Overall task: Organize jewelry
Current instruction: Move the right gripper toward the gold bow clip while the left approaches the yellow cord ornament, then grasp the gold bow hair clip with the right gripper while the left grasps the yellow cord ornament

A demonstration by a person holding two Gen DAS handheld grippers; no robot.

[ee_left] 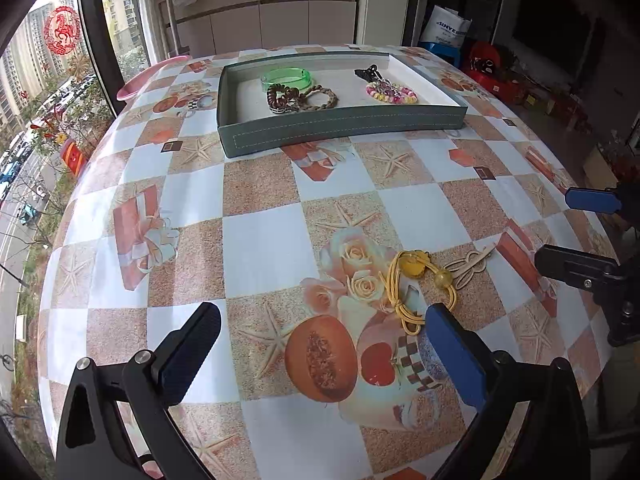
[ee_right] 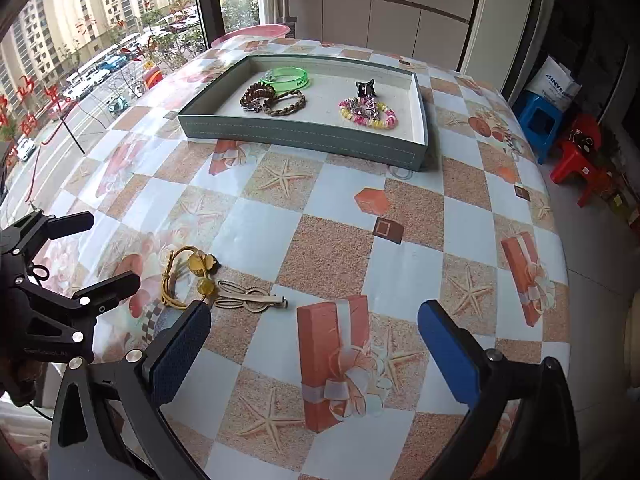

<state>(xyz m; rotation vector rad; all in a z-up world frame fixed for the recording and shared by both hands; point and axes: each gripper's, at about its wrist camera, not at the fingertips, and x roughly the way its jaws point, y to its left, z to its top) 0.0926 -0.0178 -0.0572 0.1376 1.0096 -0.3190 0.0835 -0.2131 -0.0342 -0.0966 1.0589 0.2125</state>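
A yellow cord hair tie with beads (ee_left: 416,284) (ee_right: 188,276) lies on the patterned table next to a beige rabbit-shaped hair clip (ee_left: 472,266) (ee_right: 248,299). A grey-green tray (ee_left: 344,128) (ee_right: 304,136) at the far side holds a green bangle (ee_left: 286,77) (ee_right: 286,78), brown hair ties (ee_left: 300,98) (ee_right: 272,100), a black claw clip (ee_left: 370,73) (ee_right: 365,88) and a pink-yellow bead bracelet (ee_left: 392,94) (ee_right: 368,114). My left gripper (ee_left: 324,320) is open, its right finger beside the yellow tie. My right gripper (ee_right: 316,316) is open and empty, its left finger just near the rabbit clip.
A pink basin (ee_left: 148,78) (ee_right: 252,34) sits beyond the table's far left edge by the window. Blue (ee_right: 540,120) and red (ee_right: 576,160) plastic stools stand on the floor to the right. The table edge curves down on the right side.
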